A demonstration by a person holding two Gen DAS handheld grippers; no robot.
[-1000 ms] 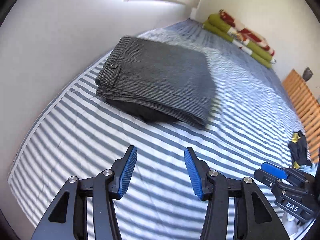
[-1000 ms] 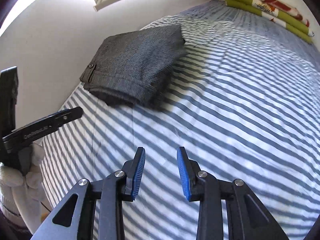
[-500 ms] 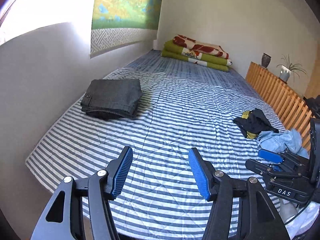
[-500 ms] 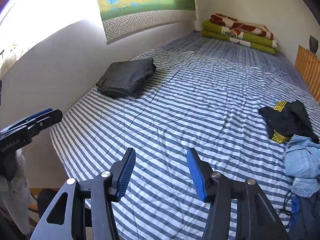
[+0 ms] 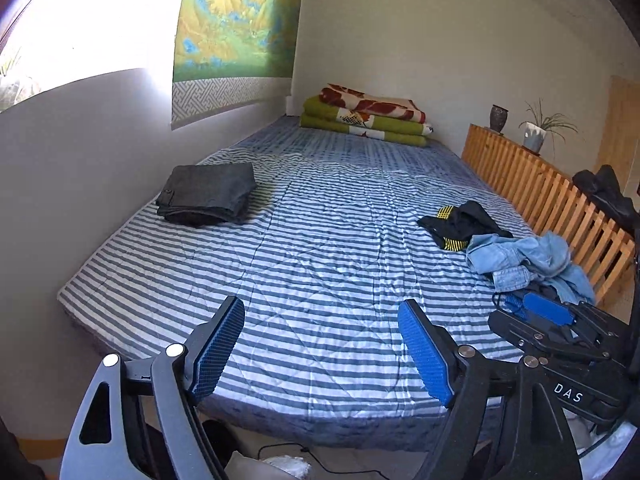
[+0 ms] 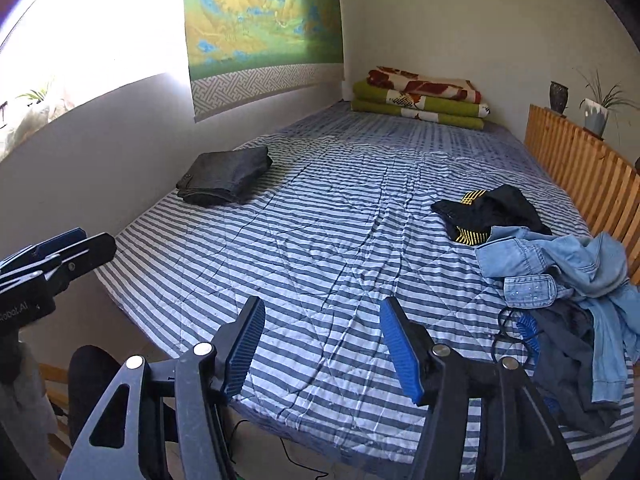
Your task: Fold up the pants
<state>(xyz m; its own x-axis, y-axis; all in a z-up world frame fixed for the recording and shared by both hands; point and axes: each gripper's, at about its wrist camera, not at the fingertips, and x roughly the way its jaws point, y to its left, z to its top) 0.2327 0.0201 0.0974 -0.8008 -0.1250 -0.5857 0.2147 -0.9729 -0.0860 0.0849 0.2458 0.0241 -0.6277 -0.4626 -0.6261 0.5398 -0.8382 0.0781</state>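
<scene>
Right wrist view: crumpled light-blue denim pants (image 6: pixel 560 272) lie ahead-right of the right gripper (image 6: pixel 322 346), nearer it than the left gripper (image 5: pixel 320 350); both jaws empty, spreading wider.

Left hand-held gripper (image 5: pixel 320 344) and right hand-held gripper (image 6: pixel 322 340) (both empty) are opening.

This is a bedroom in a home. A wide bed (image 6: pixel 320 240) with a blue-and-white striped quilt fills the room, with folded blankets (image 6: pixel 420 100) stacked at its far end. A landscape scroll painting (image 6: pixel 260 20) hangs on the wall, a slatted wooden rail (image 5: pixel 540 188) carries a potted plant (image 5: pixel 536 128) and a vase (image 5: pixel 499 118), and loose clothes (image 6: pixel 560 272) lie on the bed.
</scene>
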